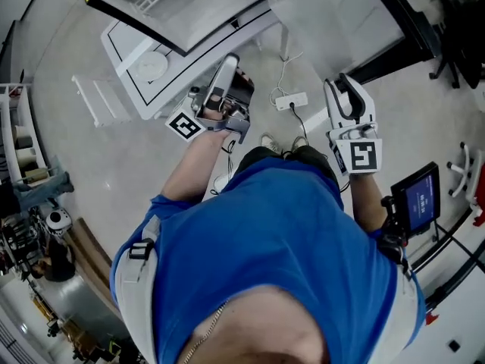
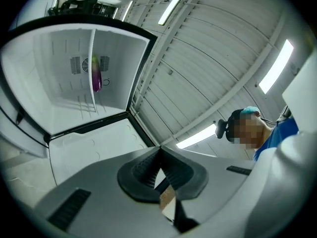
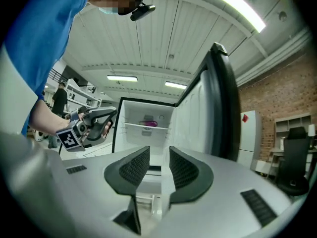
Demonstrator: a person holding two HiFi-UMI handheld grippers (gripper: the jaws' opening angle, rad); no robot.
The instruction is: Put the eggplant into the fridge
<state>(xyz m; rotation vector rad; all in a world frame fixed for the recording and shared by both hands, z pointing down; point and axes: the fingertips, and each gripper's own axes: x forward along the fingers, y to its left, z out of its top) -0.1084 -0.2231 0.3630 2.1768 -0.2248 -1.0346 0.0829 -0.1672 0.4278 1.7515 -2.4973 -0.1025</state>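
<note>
The purple eggplant (image 3: 150, 123) lies on a shelf inside the open white fridge (image 3: 148, 128). In the left gripper view, which is tilted, the eggplant (image 2: 95, 78) shows against the fridge's back wall (image 2: 69, 78). The head view has the fridge (image 1: 182, 14) at the top, with its inside hidden. My left gripper (image 1: 229, 61) is shut and empty, held short of the fridge; its jaws (image 2: 159, 170) meet. My right gripper (image 1: 341, 82) stands open with nothing between its pads (image 3: 159, 165) and points at the fridge opening. The left gripper (image 3: 94, 118) also appears at the left of the right gripper view.
The fridge door (image 3: 218, 103) stands open at the right. On the floor by my feet lies a power strip (image 1: 291, 101) with cables. A small screen on a stand (image 1: 418, 199) is at my right, a shelf unit (image 1: 23, 150) at my left.
</note>
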